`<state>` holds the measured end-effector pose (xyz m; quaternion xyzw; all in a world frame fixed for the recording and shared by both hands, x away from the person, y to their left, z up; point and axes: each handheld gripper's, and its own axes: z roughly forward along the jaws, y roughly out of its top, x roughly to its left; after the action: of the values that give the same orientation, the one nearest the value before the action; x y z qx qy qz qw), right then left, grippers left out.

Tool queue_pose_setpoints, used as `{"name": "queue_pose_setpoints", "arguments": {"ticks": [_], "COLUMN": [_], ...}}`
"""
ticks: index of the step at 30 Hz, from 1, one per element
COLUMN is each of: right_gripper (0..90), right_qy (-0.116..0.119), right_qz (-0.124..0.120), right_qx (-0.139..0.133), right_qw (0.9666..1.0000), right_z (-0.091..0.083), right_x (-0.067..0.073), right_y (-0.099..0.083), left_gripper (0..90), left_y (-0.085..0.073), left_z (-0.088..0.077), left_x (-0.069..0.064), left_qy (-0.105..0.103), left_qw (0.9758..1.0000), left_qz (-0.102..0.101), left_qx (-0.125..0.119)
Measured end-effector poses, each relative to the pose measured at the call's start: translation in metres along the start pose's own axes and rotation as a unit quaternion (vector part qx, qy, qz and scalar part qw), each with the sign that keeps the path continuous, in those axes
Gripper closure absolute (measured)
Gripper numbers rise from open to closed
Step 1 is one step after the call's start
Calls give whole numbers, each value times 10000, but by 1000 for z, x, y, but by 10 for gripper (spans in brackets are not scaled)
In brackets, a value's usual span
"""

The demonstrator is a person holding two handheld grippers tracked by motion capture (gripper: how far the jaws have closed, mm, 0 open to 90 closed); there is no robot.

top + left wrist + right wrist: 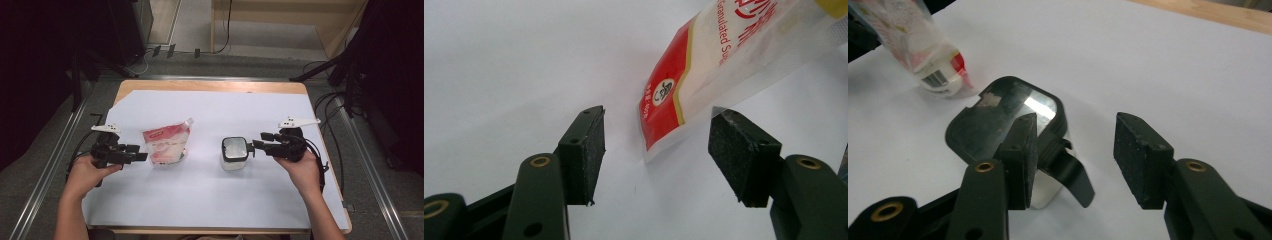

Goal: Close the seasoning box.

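A red and white sugar pouch (pixel 167 145) stands left of centre on the white sheet. My left gripper (pixel 142 152) is just to its left and points at it. In the left gripper view the pouch's (pixel 704 75) lower corner hangs between the jaws, and the gripper (pixel 656 150) is open with its pads clear of it. A clear container with a black lid (pixel 235 150) stands right of centre. My right gripper (pixel 257 141) is at its right side. In the right gripper view the lid's (pixel 993 115) black tab (pixel 1073 175) sits between the parted jaws; that gripper (pixel 1075 155) is open.
A white paper sheet (pixel 210 195) covers most of the wooden table (pixel 210 86). Cables (pixel 335 150) trail off the table's right edge. Dark stands and metal floor rails (pixel 370 165) flank the table. The pouch (pixel 923 50) shows at the upper left of the right gripper view.
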<state>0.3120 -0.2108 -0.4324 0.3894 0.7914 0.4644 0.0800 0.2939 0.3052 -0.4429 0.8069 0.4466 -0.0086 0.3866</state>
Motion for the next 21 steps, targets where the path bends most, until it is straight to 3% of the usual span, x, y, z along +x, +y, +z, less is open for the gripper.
{"name": "queue_pose_setpoints", "arguments": {"ticks": [7,14,20,21], "right_gripper": [459,443,460,460], "right_qy": [-183,-235,-407,-387], "right_qz": [135,134,-7,75], "right_qx": [-209,-294,-30,26], "right_qw": [9995,9992,9992,9992], "right_z": [-9,-11,-6,-6], "right_x": [-21,-30,-39,-41], "right_y": [-11,-18,-27,-30], "left_gripper": [400,386,382,381], "left_y": [0,-1,-1,-1], "left_z": [0,0,1,1], "left_x": [1,2,4,4], "left_qy": [35,54,60,74], "left_qw": [10000,9999,9998,9998], "left_qz": [78,99,156,165], "left_qx": [-22,-49,-93,-79]}}
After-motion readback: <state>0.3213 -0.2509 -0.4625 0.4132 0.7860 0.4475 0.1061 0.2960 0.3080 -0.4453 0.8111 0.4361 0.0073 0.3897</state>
